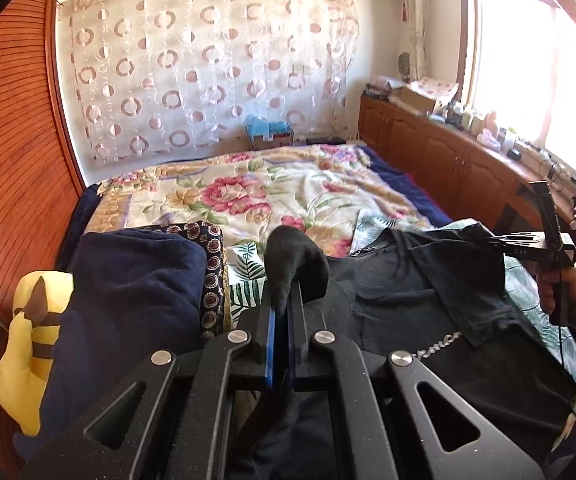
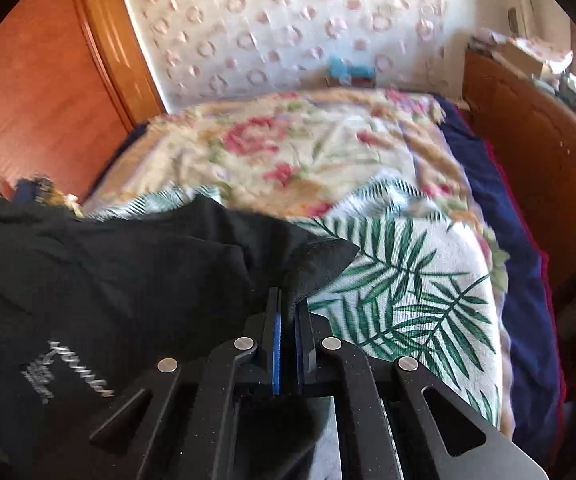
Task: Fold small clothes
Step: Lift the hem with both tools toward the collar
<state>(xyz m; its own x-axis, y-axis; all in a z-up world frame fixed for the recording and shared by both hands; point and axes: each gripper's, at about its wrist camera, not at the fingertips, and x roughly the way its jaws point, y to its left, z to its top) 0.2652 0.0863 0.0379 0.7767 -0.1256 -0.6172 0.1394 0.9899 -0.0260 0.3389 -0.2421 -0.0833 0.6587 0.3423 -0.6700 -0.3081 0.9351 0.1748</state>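
Observation:
A black T-shirt [image 1: 400, 292] with pale script lettering lies spread on a bed, over a palm-leaf cloth [image 1: 247, 272]. My left gripper [image 1: 283, 300] is shut on a bunched fold of the shirt's black fabric, lifted off the bed. In the left wrist view the right gripper [image 1: 496, 242] shows at the right, held by a hand [image 1: 560, 288], pinching the shirt's sleeve edge. In the right wrist view the right gripper [image 2: 291, 304] is shut on a pointed corner of the black T-shirt [image 2: 107, 280], with the lettering [image 2: 75, 368] at lower left.
A floral blanket [image 1: 255, 188] covers the bed beyond. A folded navy cloth [image 1: 127, 280] and a yellow plush toy [image 1: 27, 356] lie at the left. Wooden cabinets [image 1: 440, 148] with clutter run along the right under a window. The palm-leaf cloth [image 2: 408, 288] spreads right of the shirt.

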